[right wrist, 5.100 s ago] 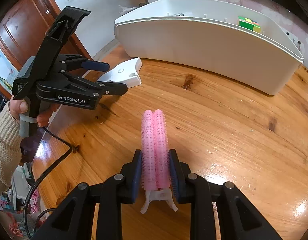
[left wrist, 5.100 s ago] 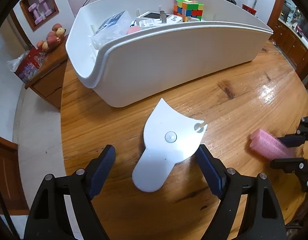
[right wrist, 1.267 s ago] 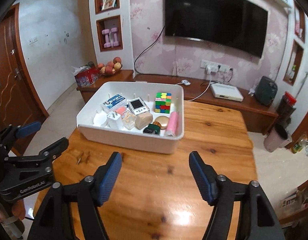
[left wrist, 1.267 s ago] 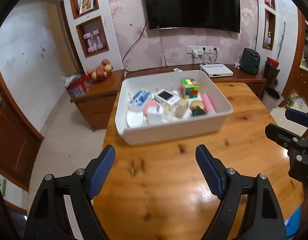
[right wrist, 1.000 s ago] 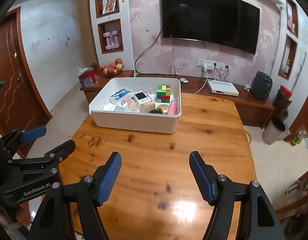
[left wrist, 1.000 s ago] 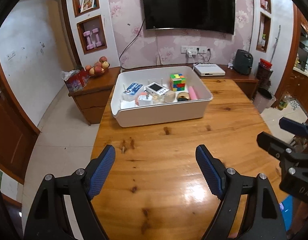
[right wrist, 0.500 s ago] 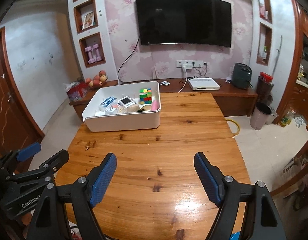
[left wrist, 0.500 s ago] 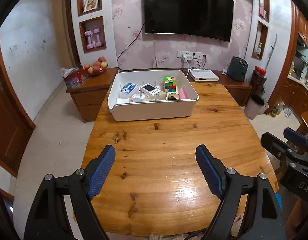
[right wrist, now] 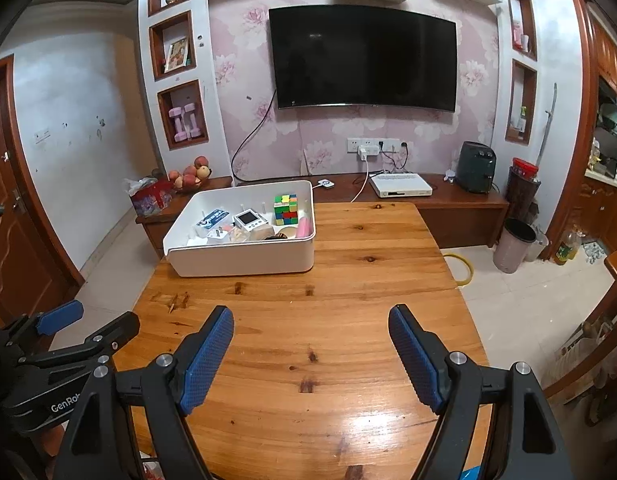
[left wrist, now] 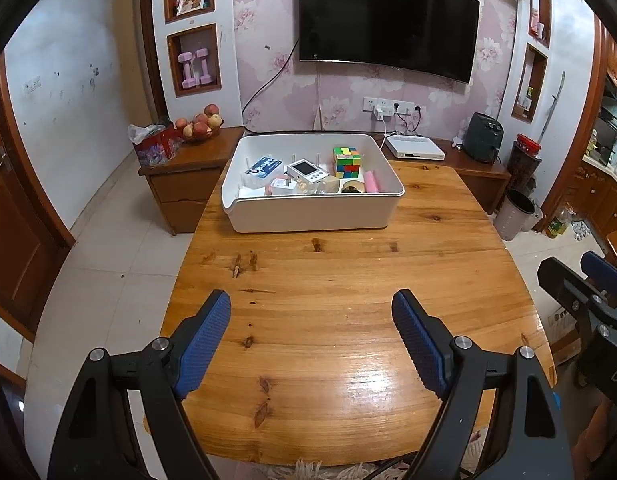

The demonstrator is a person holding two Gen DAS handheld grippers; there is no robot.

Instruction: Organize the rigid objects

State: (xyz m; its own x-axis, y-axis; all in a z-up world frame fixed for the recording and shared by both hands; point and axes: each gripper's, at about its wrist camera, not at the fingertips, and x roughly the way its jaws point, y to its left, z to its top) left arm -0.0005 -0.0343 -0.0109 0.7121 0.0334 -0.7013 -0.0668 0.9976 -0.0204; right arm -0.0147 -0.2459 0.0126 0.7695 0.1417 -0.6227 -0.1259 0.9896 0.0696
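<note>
Left gripper [left wrist: 311, 312]: jaws wide, nothing between them, above bare wooden table [left wrist: 328, 320]. Right gripper [right wrist: 310, 326]: jaws spread and empty, having just been opening. White bin [left wrist: 312, 210]: far end of table, holding colour cube [left wrist: 346, 162], pink roller [left wrist: 371, 182], small devices.

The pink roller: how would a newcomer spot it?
Find the white bin at the table's far end. The pink roller lies along the bin's right wall, beside the cube. It is the only pink cylinder there.
</note>
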